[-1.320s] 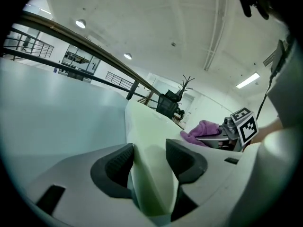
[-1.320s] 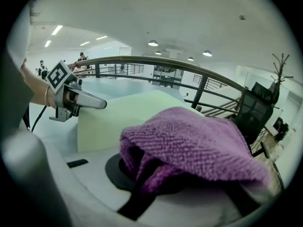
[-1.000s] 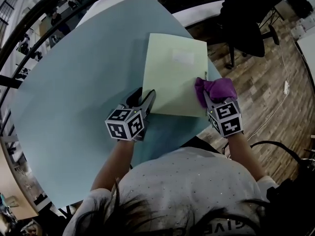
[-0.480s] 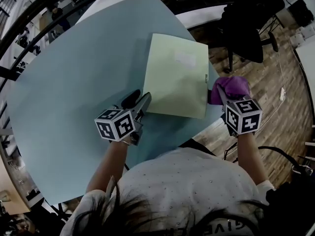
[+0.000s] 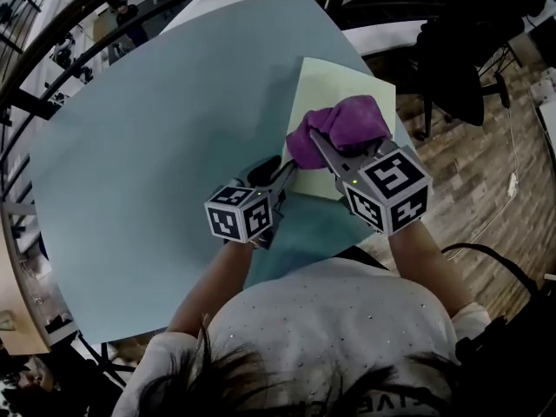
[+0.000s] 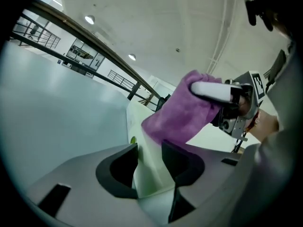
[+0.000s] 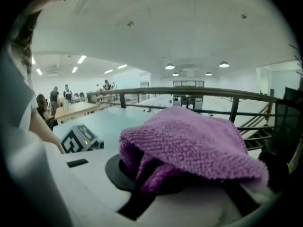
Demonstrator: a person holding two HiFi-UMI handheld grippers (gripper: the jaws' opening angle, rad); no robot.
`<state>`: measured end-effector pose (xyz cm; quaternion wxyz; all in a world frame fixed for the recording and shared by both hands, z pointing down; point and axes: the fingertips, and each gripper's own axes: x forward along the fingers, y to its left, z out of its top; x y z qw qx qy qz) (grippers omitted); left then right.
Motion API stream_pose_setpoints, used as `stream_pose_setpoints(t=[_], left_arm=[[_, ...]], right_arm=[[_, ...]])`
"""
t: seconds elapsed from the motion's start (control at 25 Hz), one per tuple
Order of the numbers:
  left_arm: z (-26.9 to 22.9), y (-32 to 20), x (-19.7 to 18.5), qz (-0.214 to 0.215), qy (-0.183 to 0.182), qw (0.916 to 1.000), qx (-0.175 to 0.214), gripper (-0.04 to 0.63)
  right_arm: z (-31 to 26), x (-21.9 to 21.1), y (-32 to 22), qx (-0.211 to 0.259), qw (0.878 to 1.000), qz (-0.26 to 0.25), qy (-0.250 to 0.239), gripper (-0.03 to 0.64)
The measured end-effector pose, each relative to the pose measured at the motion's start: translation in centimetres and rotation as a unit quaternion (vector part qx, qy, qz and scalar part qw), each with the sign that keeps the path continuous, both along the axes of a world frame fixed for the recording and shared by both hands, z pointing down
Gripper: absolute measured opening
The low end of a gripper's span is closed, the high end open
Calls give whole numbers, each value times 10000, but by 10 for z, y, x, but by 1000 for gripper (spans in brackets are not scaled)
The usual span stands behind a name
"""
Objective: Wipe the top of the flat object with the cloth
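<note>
A pale green flat folder (image 5: 347, 94) lies on the light blue table (image 5: 156, 129), reaching toward its right edge. My left gripper (image 5: 282, 174) sits at the folder's near left corner. In the left gripper view the folder's corner (image 6: 147, 170) lies between the jaws (image 6: 149, 148); they have just been closing, but the pads still stand apart from it. My right gripper (image 5: 320, 144) is shut on a purple cloth (image 5: 340, 127), held above the folder's near part, close to the left gripper. The cloth (image 7: 189, 141) drapes over and hides the right fingertips.
A black office chair (image 5: 452, 50) stands past the table's far right corner, over wooden floor (image 5: 495, 172). The table's near edge runs just in front of the person's body. A railing (image 7: 199, 92) and distant people at desks (image 7: 52, 98) lie beyond.
The right gripper with the purple cloth swung from beyond the folder's right edge to the left, over the folder's near part. The left gripper stayed at the near left corner.
</note>
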<state>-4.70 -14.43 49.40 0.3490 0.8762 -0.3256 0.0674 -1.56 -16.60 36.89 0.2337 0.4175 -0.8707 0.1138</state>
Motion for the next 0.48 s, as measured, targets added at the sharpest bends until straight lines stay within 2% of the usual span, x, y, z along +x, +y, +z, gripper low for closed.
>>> stream_pose_setpoints(t=[0.2,0.32,0.48], left_arm=[[1,0,1,-10,-41,10000,27,158],[3,1,-2,-32,-94,10000,11,153],[4,-1,-2,-96,-220,9996,150,153]], right_arm=[[86,-19,11,-606,9892,-572,1207,32],[104,-20,14,-269,9812,-670,1791,31],[109,-10,15,-138,9775,-510,2043,29]])
